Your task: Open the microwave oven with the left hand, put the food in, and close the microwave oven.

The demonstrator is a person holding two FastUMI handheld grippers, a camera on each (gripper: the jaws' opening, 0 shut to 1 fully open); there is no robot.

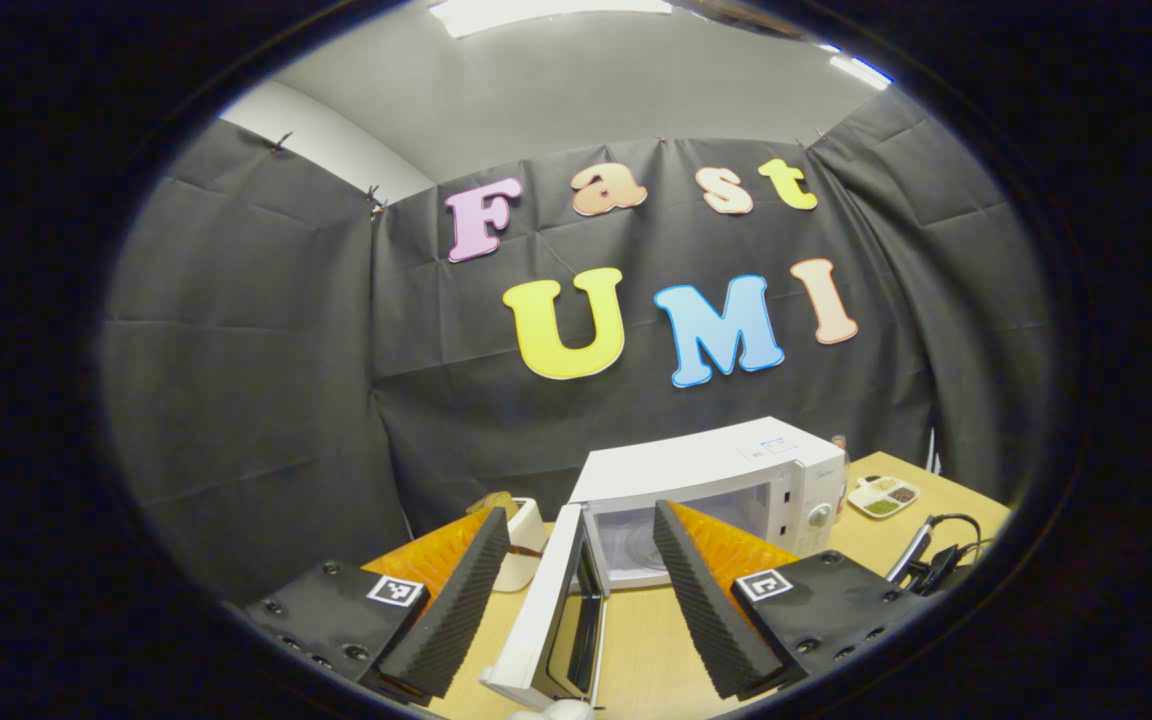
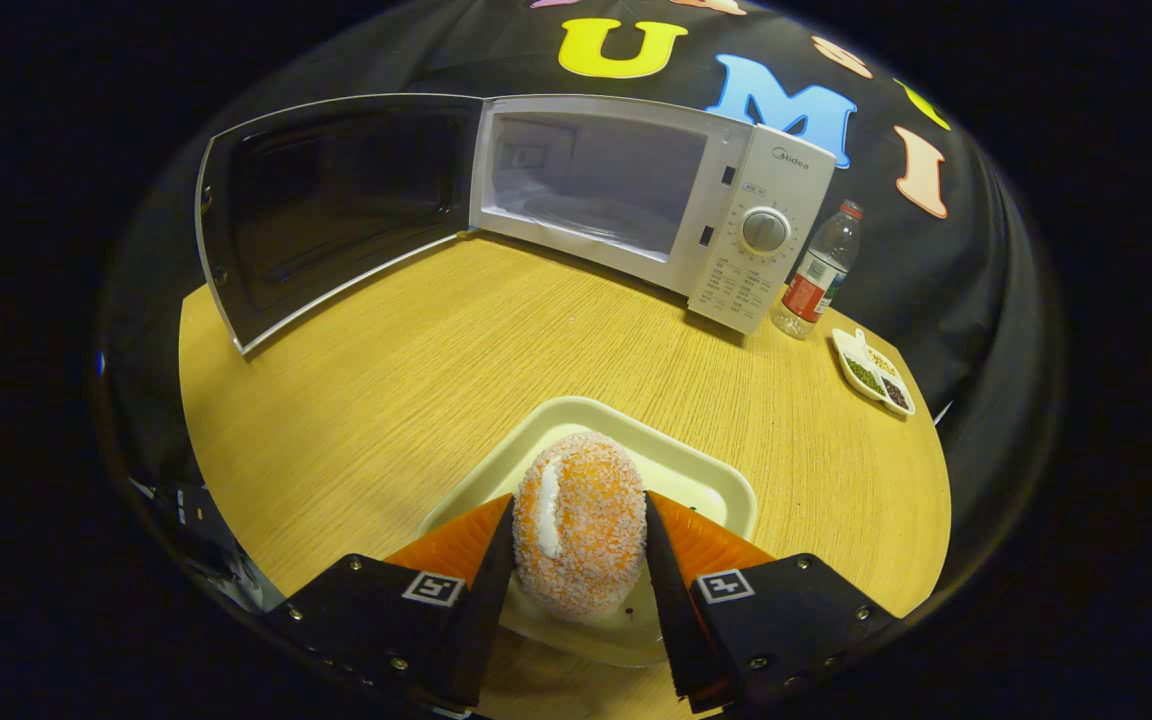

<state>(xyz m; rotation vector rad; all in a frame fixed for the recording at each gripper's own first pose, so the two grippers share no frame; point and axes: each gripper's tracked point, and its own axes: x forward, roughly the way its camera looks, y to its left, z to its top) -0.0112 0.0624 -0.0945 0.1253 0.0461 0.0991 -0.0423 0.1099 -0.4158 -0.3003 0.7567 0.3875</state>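
The white microwave (image 2: 626, 195) stands at the back of the wooden table with its door (image 2: 321, 205) swung wide open to the left and its cavity bare. An orange sugared bun with a white cream stripe (image 2: 576, 520) sits over a pale tray (image 2: 681, 470), and my right gripper (image 2: 578, 510) is shut on it, both fingers pressing its sides. In the left gripper view the microwave (image 1: 726, 490) is ahead, its open door (image 1: 551, 620) edge-on between the fingers of my left gripper (image 1: 581, 520), which is open and holds nothing.
A plastic water bottle (image 2: 821, 268) stands right of the microwave, with a small divided dish of seasonings (image 2: 873, 372) near the table's right edge. A white cup (image 1: 524, 545) is left of the door. Black cables (image 1: 941, 560) lie at the table's right.
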